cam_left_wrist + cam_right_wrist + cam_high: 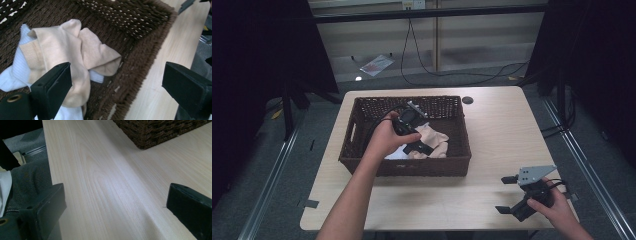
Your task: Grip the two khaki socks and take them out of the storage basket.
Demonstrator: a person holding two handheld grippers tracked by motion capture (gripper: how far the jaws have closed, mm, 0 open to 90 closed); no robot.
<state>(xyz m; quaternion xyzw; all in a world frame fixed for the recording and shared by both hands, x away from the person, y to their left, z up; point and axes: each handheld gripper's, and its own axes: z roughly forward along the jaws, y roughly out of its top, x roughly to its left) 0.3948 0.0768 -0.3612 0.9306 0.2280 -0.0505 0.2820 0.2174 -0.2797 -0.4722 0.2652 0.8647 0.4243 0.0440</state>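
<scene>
Left gripper (418, 146), jaws spread wide and empty, poised inside the brown wicker basket (362, 107) directly above a loose heap of socks; the wide opening suits a soft, bulky target that must be straddled before it can be pinched. In the left gripper view one black jaw hangs over the beige sock (72, 50), while the other overhangs the basket's edge and the table beyond, so the tool appears to sit off-centre from the pile. The beige sock lies crumpled and folded over itself, a fine smooth knit with a ribbed cuff at one side; beneath and beside it a white sock (15, 67) shows a coarser ribbing. Both rest on the basket floor toward the near right corner, touching each other. The basket is a shallow rectangle of dark, tightly woven fibre, open-weave in the walls, with a handle slot in its left end; it stands at the middle of the pale wood-grain table (502, 130). Right gripper (508, 194), jaws likewise parted and holding nothing, rests low at the near right corner of the table, well apart from the basket, probably parked there to leave the left hand (387, 137) room. A small dark round fitting (468, 100) sits in the tabletop behind the basket
</scene>
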